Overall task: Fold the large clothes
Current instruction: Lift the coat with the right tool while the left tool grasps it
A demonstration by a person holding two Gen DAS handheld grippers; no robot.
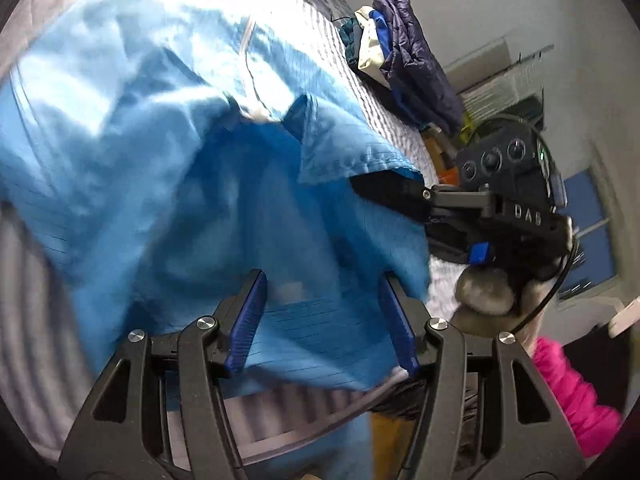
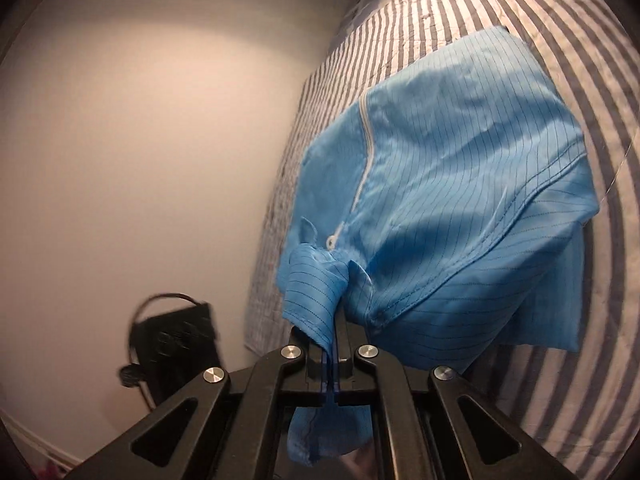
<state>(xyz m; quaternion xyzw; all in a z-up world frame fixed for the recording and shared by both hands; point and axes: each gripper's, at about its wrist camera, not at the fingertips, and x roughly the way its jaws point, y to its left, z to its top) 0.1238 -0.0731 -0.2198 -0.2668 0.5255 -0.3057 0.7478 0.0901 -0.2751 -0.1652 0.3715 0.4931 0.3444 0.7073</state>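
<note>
A large light-blue garment [image 1: 160, 160] with thin dark pinstripes and a white zip [image 2: 366, 148] lies bunched on the striped bed [image 2: 520, 8]. In the right wrist view my right gripper [image 2: 334, 320] is shut on a gathered fold of the blue garment [image 2: 440, 200], and cloth hangs down below the jaws. The left wrist view shows the right gripper [image 1: 380, 192] biting the garment's edge from the right. My left gripper [image 1: 322, 312] is open over the garment's near hem; its blue pads stand well apart with flat cloth between them, not pinched.
The bed's striped cover [image 1: 304, 16] runs under the garment. A pile of dark and white clothes [image 1: 400, 52] sits at the bed's far end. A pink garment [image 1: 568, 392] lies at the lower right. A bare wall [image 2: 140, 140] borders the bed.
</note>
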